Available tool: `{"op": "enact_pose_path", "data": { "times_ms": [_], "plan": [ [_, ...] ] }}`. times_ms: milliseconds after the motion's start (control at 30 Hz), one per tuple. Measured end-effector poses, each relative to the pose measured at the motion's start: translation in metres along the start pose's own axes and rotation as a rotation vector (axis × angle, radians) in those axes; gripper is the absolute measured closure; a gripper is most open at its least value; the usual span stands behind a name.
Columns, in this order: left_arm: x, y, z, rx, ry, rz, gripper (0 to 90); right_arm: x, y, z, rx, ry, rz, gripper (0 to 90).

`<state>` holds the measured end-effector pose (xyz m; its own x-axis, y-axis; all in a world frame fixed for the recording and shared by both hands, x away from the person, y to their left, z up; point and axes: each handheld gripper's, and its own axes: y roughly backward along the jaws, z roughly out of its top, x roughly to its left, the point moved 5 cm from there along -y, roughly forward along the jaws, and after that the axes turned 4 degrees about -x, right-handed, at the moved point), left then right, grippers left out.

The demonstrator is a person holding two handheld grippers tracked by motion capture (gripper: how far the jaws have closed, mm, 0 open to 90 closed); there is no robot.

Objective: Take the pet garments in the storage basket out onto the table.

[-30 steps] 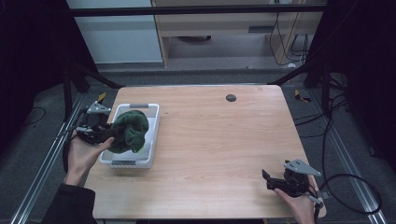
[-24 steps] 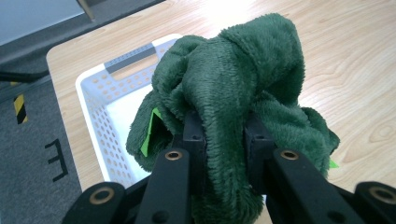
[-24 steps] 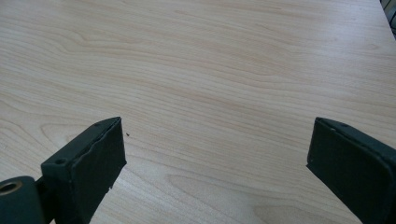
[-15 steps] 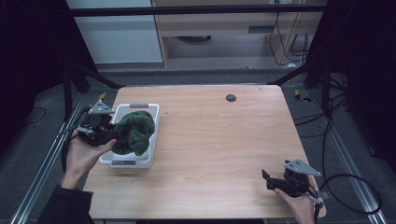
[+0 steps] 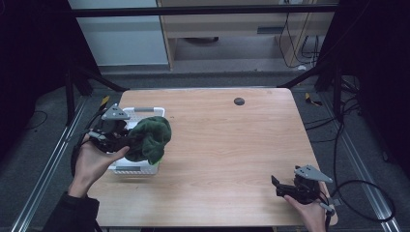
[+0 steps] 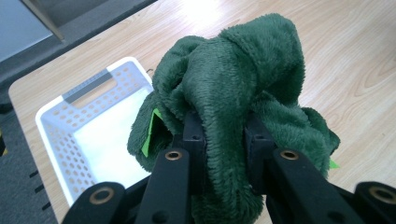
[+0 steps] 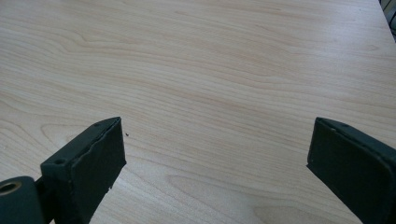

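Item: dark green plush cloth (image 5: pixel 151 137), bunched into a loose wad, with a bright green tag (image 6: pixel 148 135) showing on one fold

Location: lifted above the near right corner of the white perforated basket (image 5: pixel 126 167), partly over the basket and partly over the wooden table (image 5: pixel 232 145); the basket interior, as far as seen in the left gripper view, looks bare

Holder: left gripper (image 5: pixel 129 141), jaws pinched on a thick fold near the middle of the wad, pile squeezed between them; the rest drapes over and around the jaws

Other gripper: right gripper (image 5: pixel 279 188), low at the near right edge of the table, jaws spread wide over bare wood, holding nothing

Handling, judged: light, soft, wholly limp; no risk of breakage. The fleece pile should grip well against the jaw pads, so slipping seems unlikely, but loose folds will sag and may catch the basket rim

Where to take hold, judged: a doubled fold or gathered ridge, as now; a free corner for spreading it flat with the second gripper
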<state>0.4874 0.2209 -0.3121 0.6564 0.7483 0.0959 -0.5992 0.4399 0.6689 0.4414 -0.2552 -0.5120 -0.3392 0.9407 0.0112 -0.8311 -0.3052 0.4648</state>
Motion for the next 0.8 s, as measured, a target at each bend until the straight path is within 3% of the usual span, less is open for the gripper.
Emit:
{"op": "enact_pose_path", "data": {
  "times_ms": [500,800],
  "plan": [
    [-0.025,-0.014,0.012,0.008,-0.039,-0.059,75.1,-0.001,0.0,0.0,-0.004,0.0,-0.001,4.2],
    [-0.044,-0.028,0.019,0.036,-0.083,-0.093,75.1,-0.001,0.0,0.0,-0.003,-0.004,0.0,4.2]
  ]
}}
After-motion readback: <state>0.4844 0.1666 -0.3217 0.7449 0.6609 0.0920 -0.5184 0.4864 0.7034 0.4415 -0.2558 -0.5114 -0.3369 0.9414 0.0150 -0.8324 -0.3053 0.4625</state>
